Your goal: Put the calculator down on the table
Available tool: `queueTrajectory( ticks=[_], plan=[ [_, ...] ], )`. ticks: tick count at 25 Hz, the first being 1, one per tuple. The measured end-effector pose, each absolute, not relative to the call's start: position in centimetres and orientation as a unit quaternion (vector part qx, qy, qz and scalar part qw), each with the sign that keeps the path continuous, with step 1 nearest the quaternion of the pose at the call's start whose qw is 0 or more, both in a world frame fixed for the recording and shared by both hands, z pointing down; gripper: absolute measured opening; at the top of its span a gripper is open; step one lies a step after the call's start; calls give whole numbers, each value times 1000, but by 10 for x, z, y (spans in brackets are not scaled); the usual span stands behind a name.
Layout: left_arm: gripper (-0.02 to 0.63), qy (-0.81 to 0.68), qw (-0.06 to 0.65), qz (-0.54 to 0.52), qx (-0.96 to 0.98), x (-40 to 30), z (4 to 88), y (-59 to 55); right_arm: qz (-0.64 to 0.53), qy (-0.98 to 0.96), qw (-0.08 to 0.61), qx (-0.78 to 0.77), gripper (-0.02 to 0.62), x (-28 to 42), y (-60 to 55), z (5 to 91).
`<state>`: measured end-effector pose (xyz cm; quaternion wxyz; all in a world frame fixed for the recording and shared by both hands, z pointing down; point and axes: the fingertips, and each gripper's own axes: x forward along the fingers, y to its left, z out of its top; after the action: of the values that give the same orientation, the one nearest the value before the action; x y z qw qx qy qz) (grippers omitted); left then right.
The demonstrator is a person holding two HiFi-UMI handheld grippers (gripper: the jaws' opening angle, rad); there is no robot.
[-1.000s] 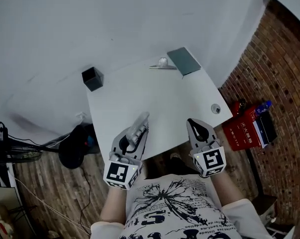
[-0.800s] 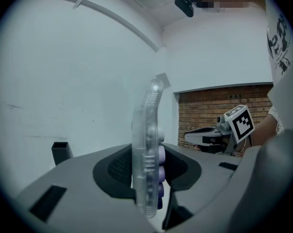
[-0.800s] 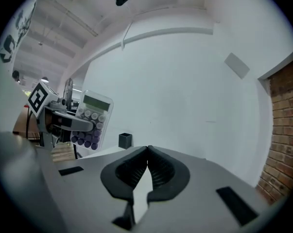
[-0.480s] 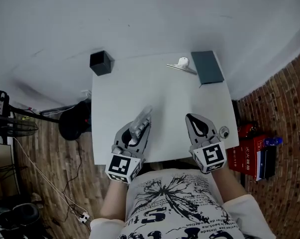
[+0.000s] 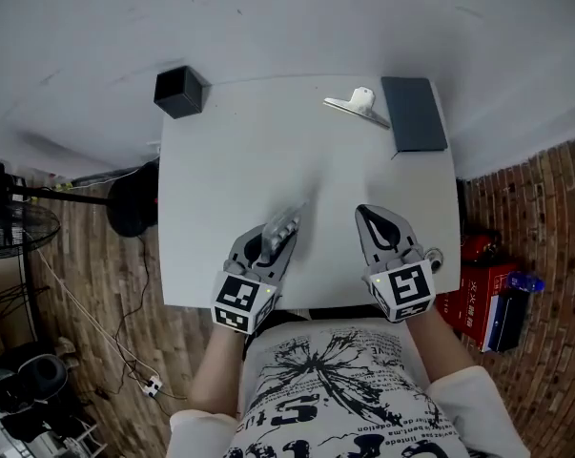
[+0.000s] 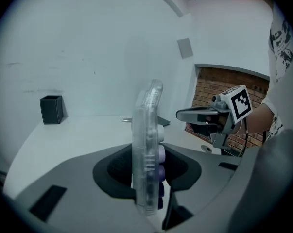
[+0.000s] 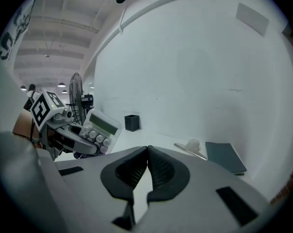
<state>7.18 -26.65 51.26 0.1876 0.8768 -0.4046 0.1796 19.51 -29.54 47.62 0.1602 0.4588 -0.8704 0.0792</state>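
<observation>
A clear plastic calculator (image 5: 283,229) with pale and purple keys stands on edge between the jaws of my left gripper (image 5: 273,241), which is shut on it. It hangs just above the white table (image 5: 268,151), near the front edge. In the left gripper view the calculator (image 6: 147,130) rises upright from the dark pads, keys facing right. My right gripper (image 5: 367,216) is shut on nothing, level with the left one and a hand's width to its right. The right gripper view shows the calculator (image 7: 100,128), display and keys facing it, held by the left gripper (image 7: 68,130).
A black open box (image 5: 180,92) stands at the table's far left corner. A dark flat notebook (image 5: 415,113) and a silver clip (image 5: 356,104) lie at the far right. A small round fitting (image 5: 430,256) sits by the right edge. Red boxes (image 5: 478,289) lie on the floor.
Both grippers have come down and forward over the table's front part, the left one still carrying the calculator. The head camera has swung, so the table now sits squarer in view.
</observation>
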Motion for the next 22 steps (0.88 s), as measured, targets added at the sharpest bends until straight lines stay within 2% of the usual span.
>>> queueTrajectory(
  ticks=[9, 16, 22],
  plan=[
    [143, -376, 239, 224, 867, 86, 568, -275, 108, -870, 171, 451, 15, 202, -309, 509],
    [149, -379, 276, 203, 860, 87, 578, -284, 120, -869, 173, 447, 15, 203, -313, 523],
    [150, -400, 274, 228, 844, 77, 592, -296, 120, -871, 174, 443, 15, 199, -316, 524]
  ],
)
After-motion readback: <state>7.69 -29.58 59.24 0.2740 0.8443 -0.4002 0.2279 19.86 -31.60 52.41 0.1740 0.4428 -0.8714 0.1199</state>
